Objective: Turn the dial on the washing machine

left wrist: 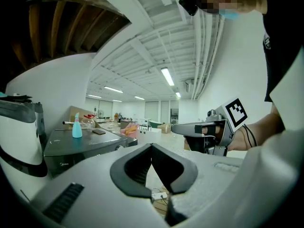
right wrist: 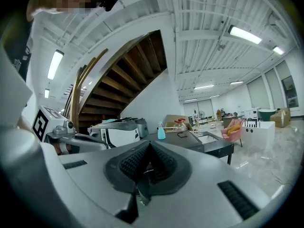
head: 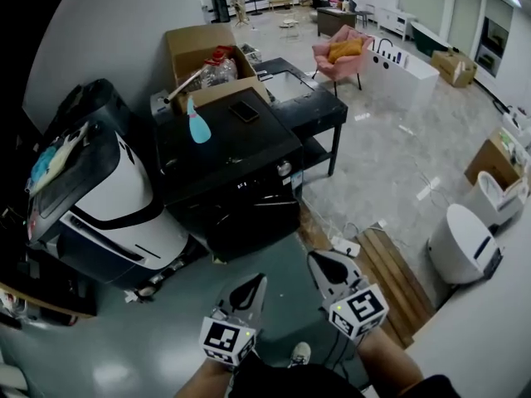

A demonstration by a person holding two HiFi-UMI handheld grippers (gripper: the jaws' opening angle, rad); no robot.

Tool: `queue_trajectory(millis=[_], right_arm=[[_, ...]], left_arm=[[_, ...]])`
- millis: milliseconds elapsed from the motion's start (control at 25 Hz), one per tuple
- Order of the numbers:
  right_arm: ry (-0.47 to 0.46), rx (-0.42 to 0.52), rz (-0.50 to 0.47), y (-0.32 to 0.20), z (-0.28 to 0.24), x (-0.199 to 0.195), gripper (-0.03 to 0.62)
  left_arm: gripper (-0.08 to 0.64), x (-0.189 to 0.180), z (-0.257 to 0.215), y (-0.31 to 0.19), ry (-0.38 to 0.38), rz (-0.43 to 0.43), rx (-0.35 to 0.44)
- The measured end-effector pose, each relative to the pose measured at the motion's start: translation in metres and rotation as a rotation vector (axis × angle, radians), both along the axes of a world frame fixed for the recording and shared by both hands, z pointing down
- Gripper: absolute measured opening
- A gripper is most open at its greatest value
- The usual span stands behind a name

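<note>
Left hand-held gripper (head: 254, 283) and right hand-held gripper (head: 318, 259) are both sitting fully closed, gripping nothing, hovering low over the floor. The dial (head: 284, 169) is sitting on the black washing machine (head: 217, 143) front, well ahead of both.

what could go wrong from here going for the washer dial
1. The left gripper and right gripper are both shut and empty. Unless one opens, it may just slide off the small dial on the washing machine.
2. A power strip lies low in front of the machine, a possible trip hazard on the way in.
3. The spray bottle stands on top of the machine, so a bump might topple it.
</note>
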State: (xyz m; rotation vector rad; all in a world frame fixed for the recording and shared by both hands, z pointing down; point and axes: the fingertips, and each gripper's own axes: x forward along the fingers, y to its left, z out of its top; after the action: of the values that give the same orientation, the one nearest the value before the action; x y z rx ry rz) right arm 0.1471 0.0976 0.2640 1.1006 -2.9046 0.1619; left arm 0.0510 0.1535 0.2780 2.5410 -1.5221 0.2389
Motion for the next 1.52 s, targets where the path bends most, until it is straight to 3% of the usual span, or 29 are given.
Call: queue_trajectory(millis=[160, 600, 1120, 1520], right_arm=[[-0.016, 0.002, -0.033, 0.012, -0.001, -0.012, -0.003], [-0.012, -0.036, -0.039, 0.047, 0.003, -0.078, -0.003], [0.023, -0.045, 0.085, 0.108, 0.009, -0.133, -0.003], [0.03, -0.055, 0.184, 0.159, 0.015, -0.143, -0.003]], left_arm=[[0.005, -0.01, -0.008, 0.014, -0.001, -0.031, 0.042], [0.005, -0.08, -0.007, 0.055, 0.016, -0.068, 0.034], [0.005, -0.146, -0.006, 0.096, 0.058, 0.037, 0.041], [0.005, -0.161, -0.002, 0.138, 0.062, 0.129, 0.027]])
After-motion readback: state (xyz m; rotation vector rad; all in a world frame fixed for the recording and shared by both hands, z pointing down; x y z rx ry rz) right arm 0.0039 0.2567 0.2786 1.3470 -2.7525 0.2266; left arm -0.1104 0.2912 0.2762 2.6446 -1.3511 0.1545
